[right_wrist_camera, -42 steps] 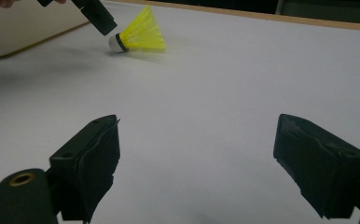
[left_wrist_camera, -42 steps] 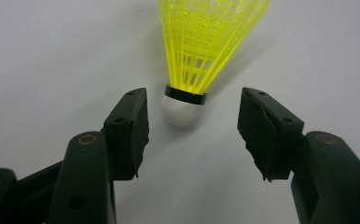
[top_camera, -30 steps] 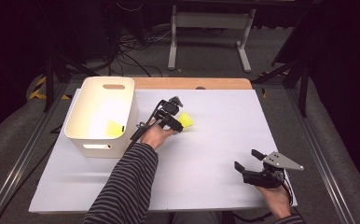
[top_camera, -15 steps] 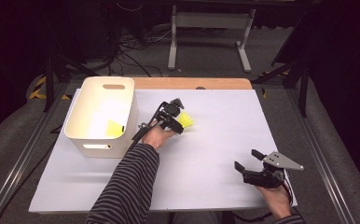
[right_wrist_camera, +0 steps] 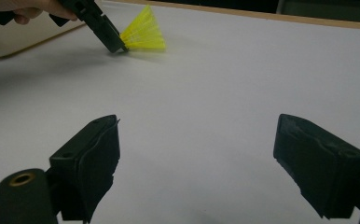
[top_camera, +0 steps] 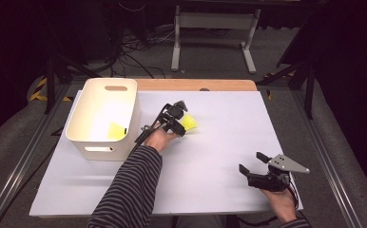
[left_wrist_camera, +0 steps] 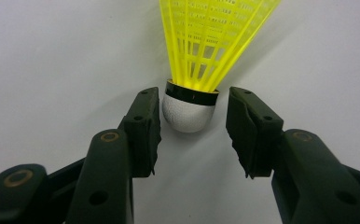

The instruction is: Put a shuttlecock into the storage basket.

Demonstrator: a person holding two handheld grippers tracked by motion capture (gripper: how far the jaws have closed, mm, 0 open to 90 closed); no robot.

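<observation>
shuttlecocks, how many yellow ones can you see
2. One shuttlecock lies on the white table with its cork between the jaws of the left gripper. A second yellow one sits inside the white bin; more may be hidden there.

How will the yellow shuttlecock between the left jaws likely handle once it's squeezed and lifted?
The shuttlecock probably lifts very lightly: its skirt is thin open mesh. Its rounded white cap may slip between the closing left gripper pads. Lying on its side, it could roll in an arc.
</observation>
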